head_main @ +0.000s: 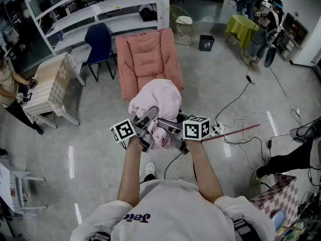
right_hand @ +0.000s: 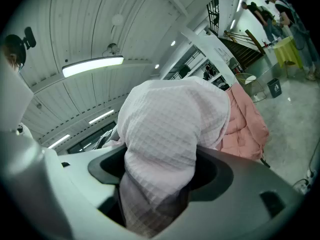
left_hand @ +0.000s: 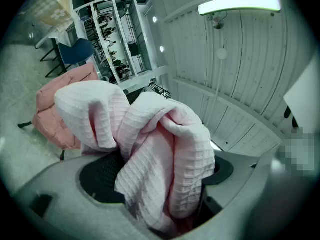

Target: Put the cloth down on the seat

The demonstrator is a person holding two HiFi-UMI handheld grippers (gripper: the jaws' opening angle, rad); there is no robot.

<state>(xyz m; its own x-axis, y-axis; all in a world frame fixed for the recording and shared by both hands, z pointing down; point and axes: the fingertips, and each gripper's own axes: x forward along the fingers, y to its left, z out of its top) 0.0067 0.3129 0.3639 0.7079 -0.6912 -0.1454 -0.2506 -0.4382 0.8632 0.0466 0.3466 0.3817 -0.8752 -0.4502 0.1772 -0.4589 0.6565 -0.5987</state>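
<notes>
A pale pink waffle-weave cloth [head_main: 156, 100] hangs bunched in the air in front of the salmon-pink padded chair [head_main: 146, 59], just before its seat. My left gripper [head_main: 149, 118] and right gripper [head_main: 168, 130] sit close together under the bundle, each shut on a fold of it. In the left gripper view the cloth [left_hand: 167, 149] runs down between the jaws of the left gripper [left_hand: 160, 186], with the chair [left_hand: 50, 116] behind. In the right gripper view the cloth [right_hand: 170, 119] fills the gap of the right gripper [right_hand: 155, 186]; the chair [right_hand: 245, 126] shows to the right.
A dark blue chair [head_main: 100, 41] stands left of the pink one, in front of white shelves [head_main: 100, 9]. A checkered table [head_main: 49, 82] is at the left with a person beside it. Cables [head_main: 235, 129] trail over the floor on the right. A black bin [head_main: 206, 42] stands behind.
</notes>
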